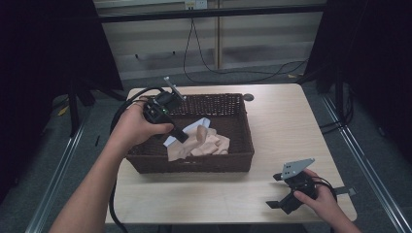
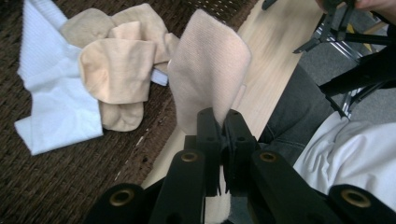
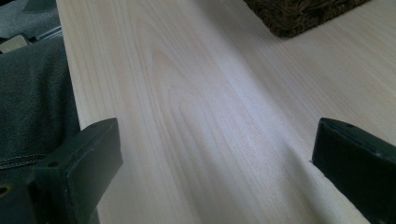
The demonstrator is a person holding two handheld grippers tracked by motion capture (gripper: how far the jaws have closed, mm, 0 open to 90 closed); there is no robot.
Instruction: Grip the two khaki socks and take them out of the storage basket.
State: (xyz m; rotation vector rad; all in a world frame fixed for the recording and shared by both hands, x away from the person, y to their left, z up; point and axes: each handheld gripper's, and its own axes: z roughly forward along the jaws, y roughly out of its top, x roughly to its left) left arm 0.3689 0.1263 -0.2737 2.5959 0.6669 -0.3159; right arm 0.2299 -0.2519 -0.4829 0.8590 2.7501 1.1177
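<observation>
In the high view the left tool [image 1: 180,135] sits left of centre, reaching down into the dark woven basket [image 1: 243,145] that stands on the pale wooden tabletop [image 1: 282,126]. Its jaws are pressed together on a beige sock [image 2: 210,74]. In the left gripper view the sock rises from between the closed jaws at lower centre and fills the middle of the frame, lifted clear of the pile behind it.

That pile lies at the upper left of the left gripper view: more beige socks [image 2: 116,70] bunched together, resting partly on a white cloth [image 2: 56,102] that is spread over the basket floor. In the high view the same heap [image 1: 209,143] sits near the basket's front wall, at the centre of the frame.

The right tool [image 1: 281,200] is at the lower right of the high view, resting low over the tabletop near its front edge, well apart from the basket. Its jaws stand wide apart with nothing between them. The right gripper view shows them at the lower left and lower right corners, with bare wood grain between, and a corner of the basket at the top right.
</observation>
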